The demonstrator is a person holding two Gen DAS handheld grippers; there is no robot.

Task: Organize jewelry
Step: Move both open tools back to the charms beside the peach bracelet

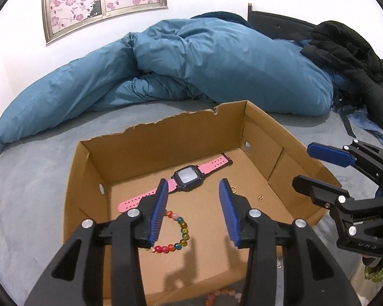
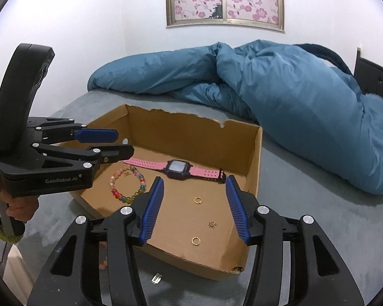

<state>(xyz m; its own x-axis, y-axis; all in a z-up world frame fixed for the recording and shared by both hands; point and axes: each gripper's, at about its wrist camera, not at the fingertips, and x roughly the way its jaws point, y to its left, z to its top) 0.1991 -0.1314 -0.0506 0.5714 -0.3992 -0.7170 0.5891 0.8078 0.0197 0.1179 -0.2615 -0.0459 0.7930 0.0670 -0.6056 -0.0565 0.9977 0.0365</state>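
My left gripper [image 1: 194, 188] spread, empty | my right gripper [image 2: 194, 185] spread, empty | torn cardboard box [image 2: 254, 158] held pink perforated-strap watch [image 2: 176, 168] far, glassy bead bracelet [image 2: 127, 185] left, possibly gold rings [image 2: 197, 200] near-right

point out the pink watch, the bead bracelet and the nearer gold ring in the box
pink watch [image 2: 176, 167]: right wrist view, on its screen.
bead bracelet [image 2: 117, 194]: right wrist view, on beads at its near-left arc.
nearer gold ring [image 2: 195, 241]: right wrist view, on the hoop.
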